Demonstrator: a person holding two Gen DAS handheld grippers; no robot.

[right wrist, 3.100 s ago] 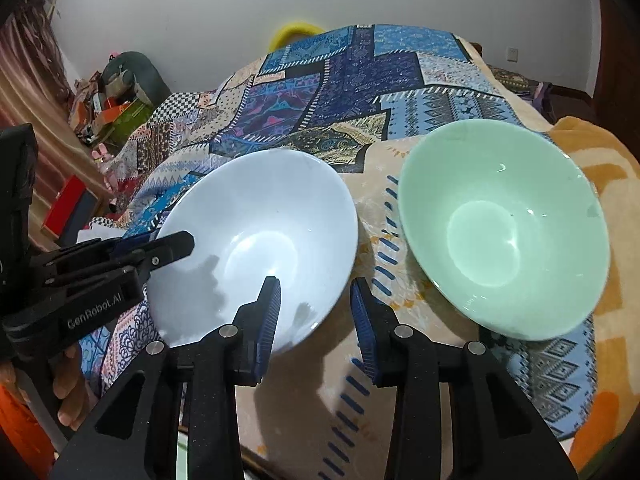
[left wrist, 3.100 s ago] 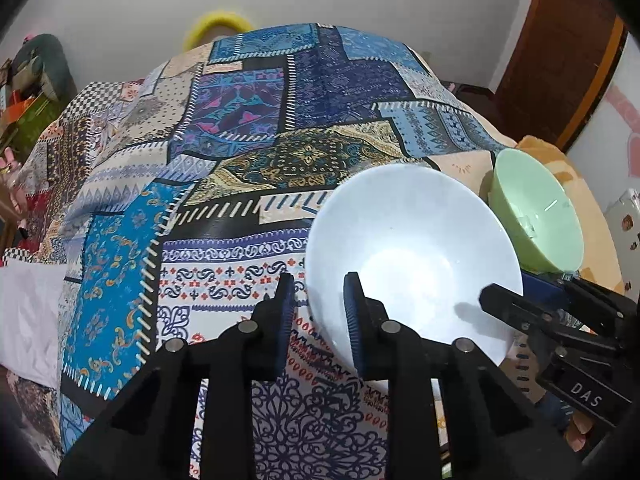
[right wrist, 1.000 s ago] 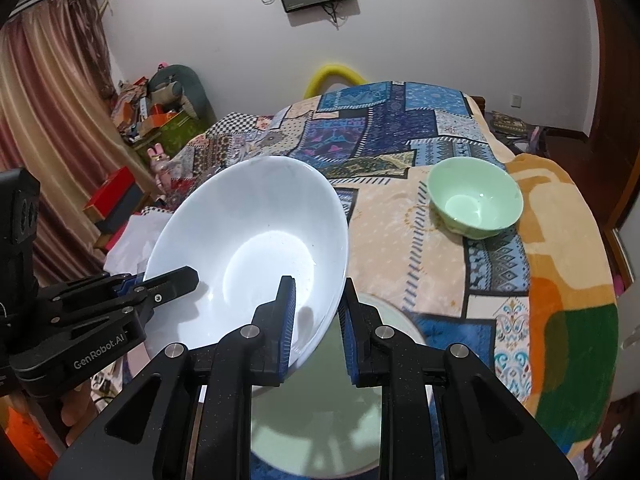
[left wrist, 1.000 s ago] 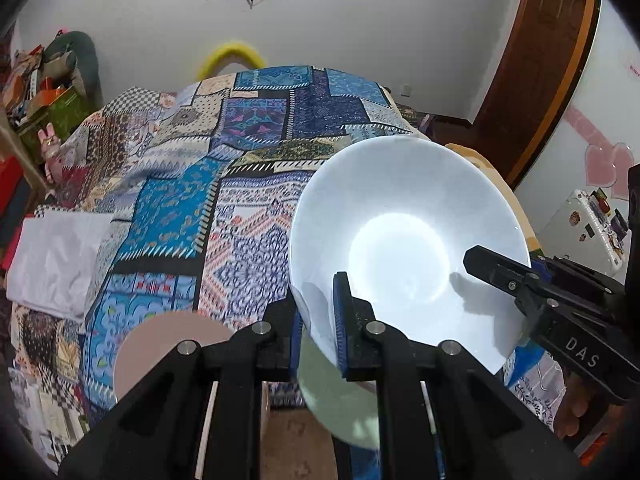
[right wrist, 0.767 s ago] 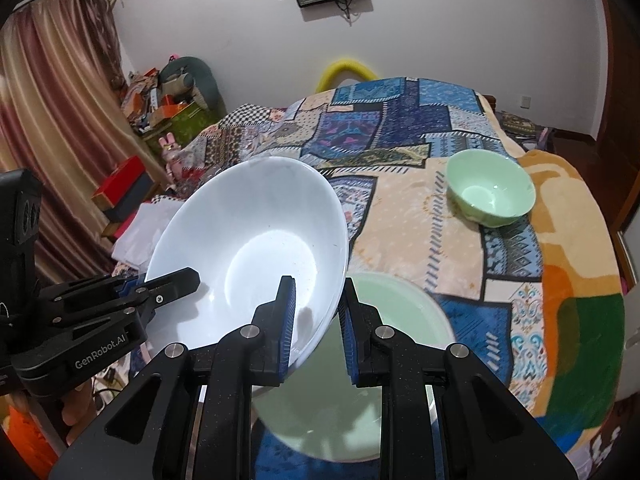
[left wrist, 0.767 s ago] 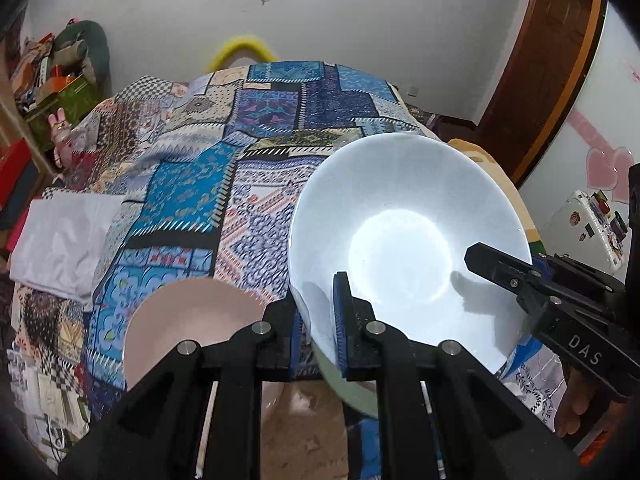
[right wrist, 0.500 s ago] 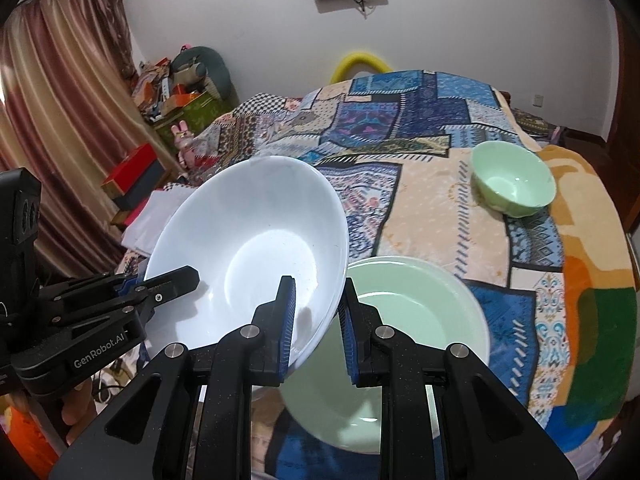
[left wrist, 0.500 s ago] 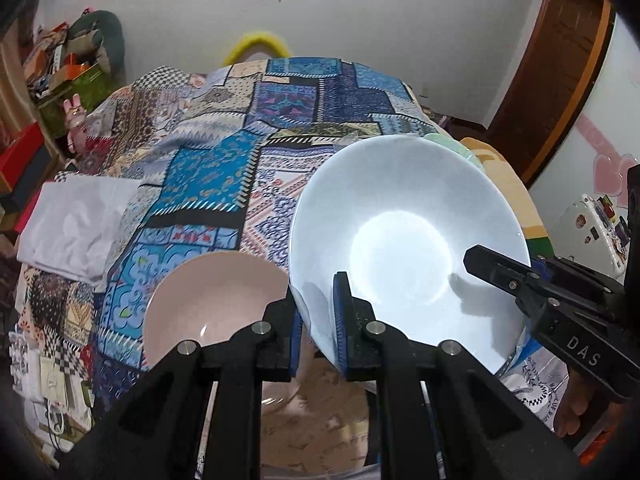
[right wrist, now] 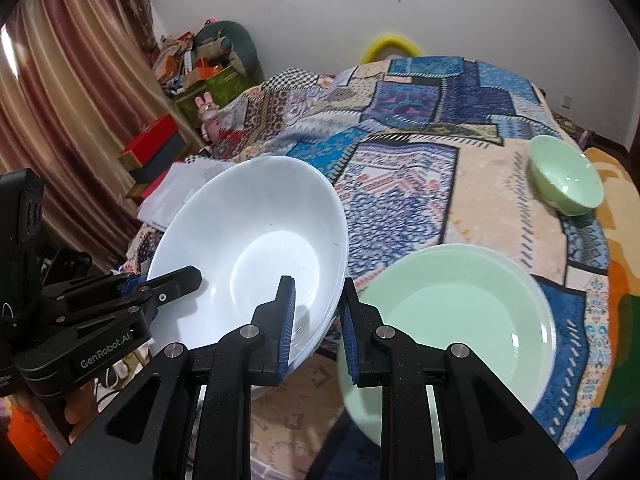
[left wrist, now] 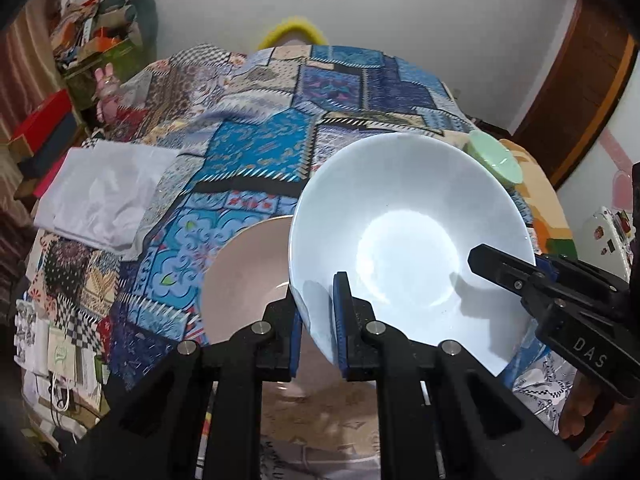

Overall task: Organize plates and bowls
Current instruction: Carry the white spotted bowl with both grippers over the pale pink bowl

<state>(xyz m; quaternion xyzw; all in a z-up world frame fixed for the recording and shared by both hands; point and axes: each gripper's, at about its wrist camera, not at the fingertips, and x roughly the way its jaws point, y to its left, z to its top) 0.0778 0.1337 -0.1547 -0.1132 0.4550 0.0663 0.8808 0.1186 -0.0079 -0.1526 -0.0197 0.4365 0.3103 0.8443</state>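
Both grippers hold one large white bowl [left wrist: 404, 240], lifted above the bed and tilted. My left gripper [left wrist: 316, 316] is shut on its near rim. My right gripper [right wrist: 316, 320] is shut on the opposite rim of the same bowl [right wrist: 248, 264]. The right gripper also shows at the right of the left wrist view [left wrist: 504, 264]. The left one shows in the right wrist view [right wrist: 176, 280]. A pink plate [left wrist: 248, 268] lies on the bedspread under the bowl's left side. A large green plate [right wrist: 460, 312] lies to the right. A small green bowl [right wrist: 568, 176] sits farther back right.
A patchwork bedspread [left wrist: 260, 160] covers the bed. A folded white cloth [left wrist: 104, 196] lies at its left edge. Boxes and clutter [right wrist: 188, 68] stand by the curtain on the left. A wooden door [left wrist: 580, 80] is at the back right.
The white bowl, held by both grippers, has moved back toward the near edge of the bed and left. The pink plate and large green plate have come further into view.
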